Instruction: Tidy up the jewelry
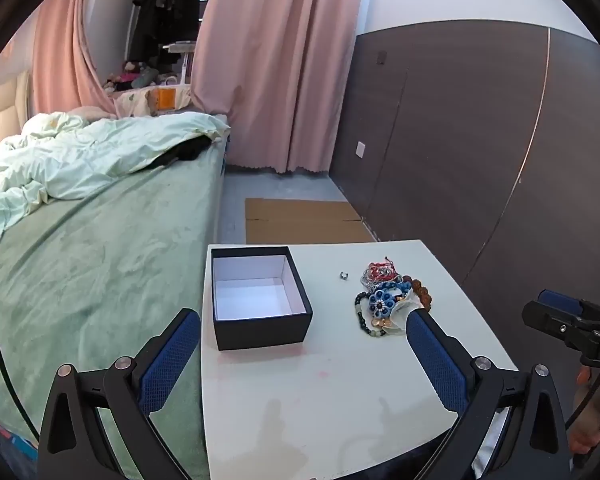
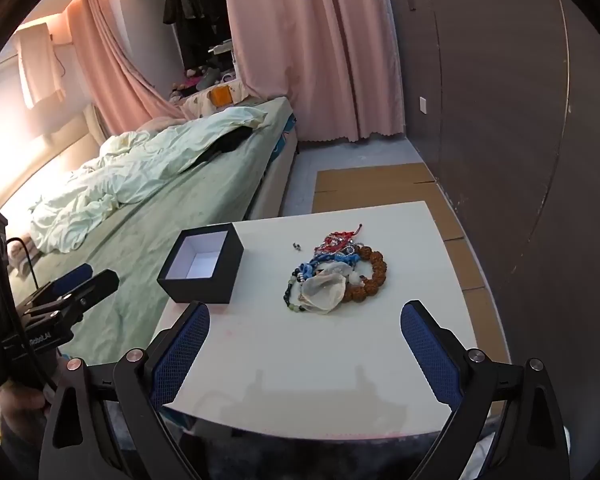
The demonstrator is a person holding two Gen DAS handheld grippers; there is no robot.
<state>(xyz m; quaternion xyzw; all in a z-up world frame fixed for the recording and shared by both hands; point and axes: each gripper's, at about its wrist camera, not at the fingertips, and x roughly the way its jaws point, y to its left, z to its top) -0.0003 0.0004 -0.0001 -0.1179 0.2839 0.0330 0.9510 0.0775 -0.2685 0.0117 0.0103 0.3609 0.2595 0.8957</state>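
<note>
A pile of jewelry lies on the white table: red cord, blue flower piece, brown and dark bead bracelets, a pale pouch. It also shows in the right wrist view. A small silver ring lies apart, also in the right wrist view. An open black box with white inside stands empty at the table's left, also in the right wrist view. My left gripper is open and empty above the table's near side. My right gripper is open and empty, short of the pile.
A bed with green sheet and pale duvet borders the table's left. Flat cardboard lies on the floor beyond the table. A dark wall panel runs along the right. Pink curtains hang at the back.
</note>
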